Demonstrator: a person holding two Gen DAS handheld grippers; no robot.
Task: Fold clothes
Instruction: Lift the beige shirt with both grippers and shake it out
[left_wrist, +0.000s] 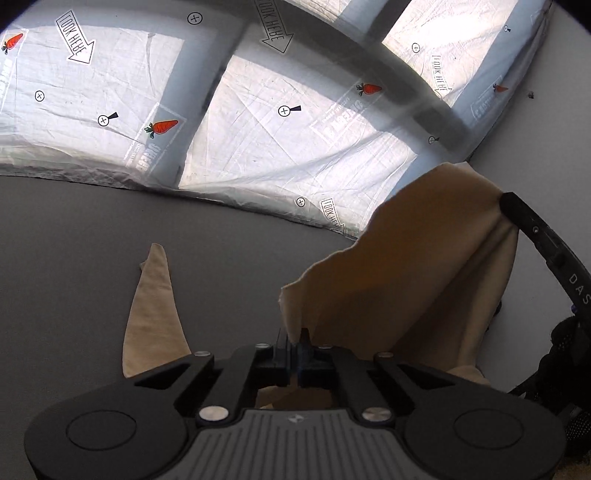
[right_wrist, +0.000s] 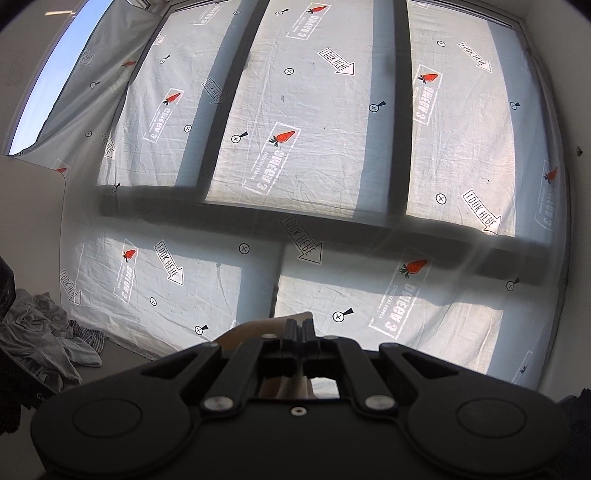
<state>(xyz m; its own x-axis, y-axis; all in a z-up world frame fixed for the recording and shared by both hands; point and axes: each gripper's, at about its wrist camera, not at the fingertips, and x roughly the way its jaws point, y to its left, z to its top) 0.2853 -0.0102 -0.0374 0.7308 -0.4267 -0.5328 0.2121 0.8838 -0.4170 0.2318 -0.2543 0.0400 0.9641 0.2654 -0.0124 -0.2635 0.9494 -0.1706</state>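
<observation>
Item: tan garment (left_wrist: 424, 266), centre-right of frame, soft, light, drapes freely. We pinch its edge in the left tool (left_wrist: 295, 338); our right tool (right_wrist: 300, 328) grips another edge. Best held at corners above the grey surface (left_wrist: 74, 240).

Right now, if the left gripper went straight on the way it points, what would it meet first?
Probably the grey table top, since the left gripper, shut on the tan cloth, tilts down toward it; depth is unclear.
</observation>
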